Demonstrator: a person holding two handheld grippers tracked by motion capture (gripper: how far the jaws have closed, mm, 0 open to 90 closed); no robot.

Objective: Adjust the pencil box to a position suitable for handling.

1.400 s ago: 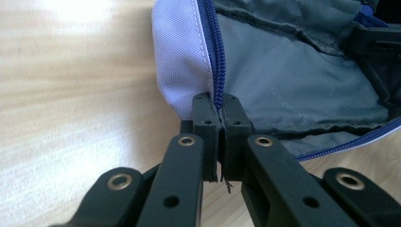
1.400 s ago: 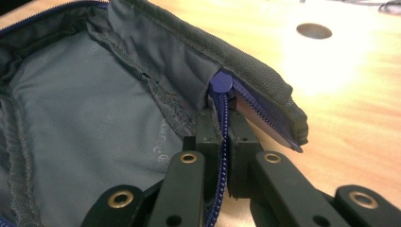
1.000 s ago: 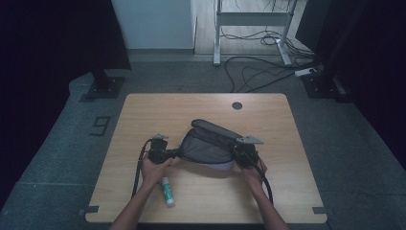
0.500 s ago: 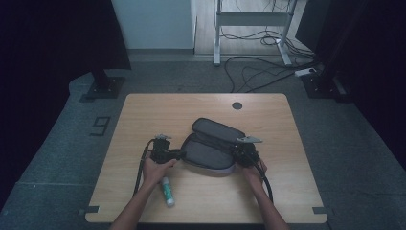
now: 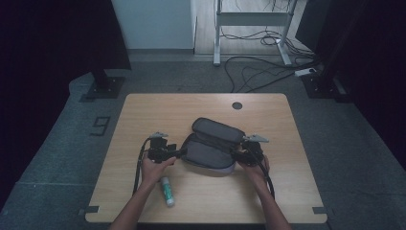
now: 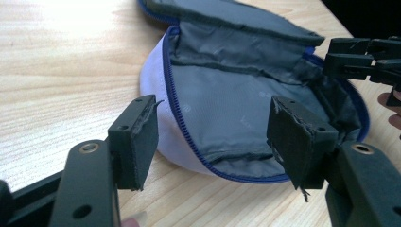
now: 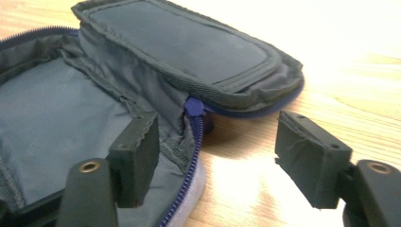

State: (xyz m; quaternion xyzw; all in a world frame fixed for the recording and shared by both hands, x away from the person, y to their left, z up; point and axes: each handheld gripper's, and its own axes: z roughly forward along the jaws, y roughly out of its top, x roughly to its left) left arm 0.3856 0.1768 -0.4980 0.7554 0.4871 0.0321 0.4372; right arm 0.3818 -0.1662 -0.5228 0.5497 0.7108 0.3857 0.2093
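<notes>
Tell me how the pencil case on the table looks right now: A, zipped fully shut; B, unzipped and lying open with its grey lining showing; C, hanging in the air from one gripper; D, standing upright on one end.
B: the pencil case lies on the table with its flap folded back, the grey lining exposed inside the blue zipper, between the open left gripper and right gripper.

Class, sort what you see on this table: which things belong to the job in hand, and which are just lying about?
In the job:
- pencil case, lying unzipped and open
- left gripper, jaws just opened at the case's end, pads off it
- right gripper, jaws just opened at the other end, pads off it

Lying about:
- glue stick by the left forearm
- table
</notes>
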